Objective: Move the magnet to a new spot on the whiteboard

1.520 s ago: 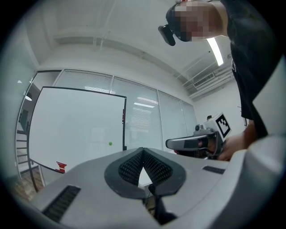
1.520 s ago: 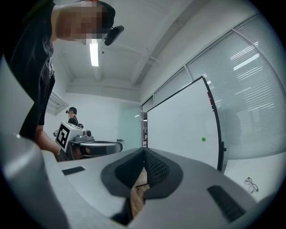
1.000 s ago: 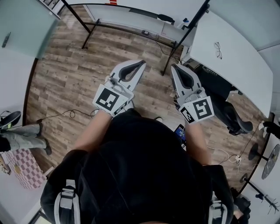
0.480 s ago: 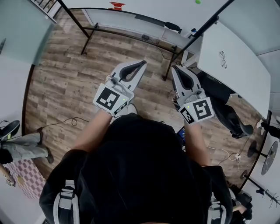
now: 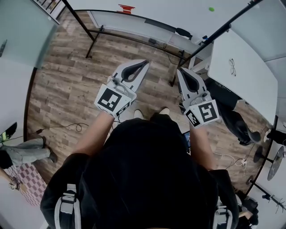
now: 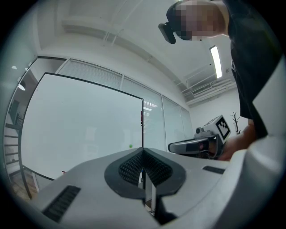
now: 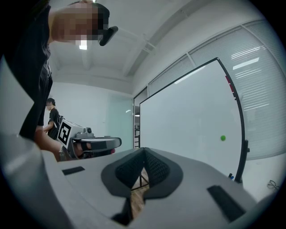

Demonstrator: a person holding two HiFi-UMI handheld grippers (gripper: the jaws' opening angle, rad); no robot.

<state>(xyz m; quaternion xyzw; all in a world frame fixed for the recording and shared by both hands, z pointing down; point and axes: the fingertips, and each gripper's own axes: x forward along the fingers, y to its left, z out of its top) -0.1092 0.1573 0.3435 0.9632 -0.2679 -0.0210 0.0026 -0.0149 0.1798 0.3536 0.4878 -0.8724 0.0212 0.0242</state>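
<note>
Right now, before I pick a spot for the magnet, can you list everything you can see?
White whiteboard on a black-framed stand: one, ahead of both grippers.
Small round green magnet: one, on the whiteboard, toward its right end.
Small red item: one, at the board's left part; what it is I cannot tell.
White table: one, right of the board.
Dark-framed eyeglasses: one pair, on the table.
Brown wood-plank floor: below everything.
Dark cable: one, on the floor, left.
Another person: one, far left.
Left gripper: one, grey, fingers together, nothing between them.
Right gripper: one, grey, fingers together, nothing between them.
</note>
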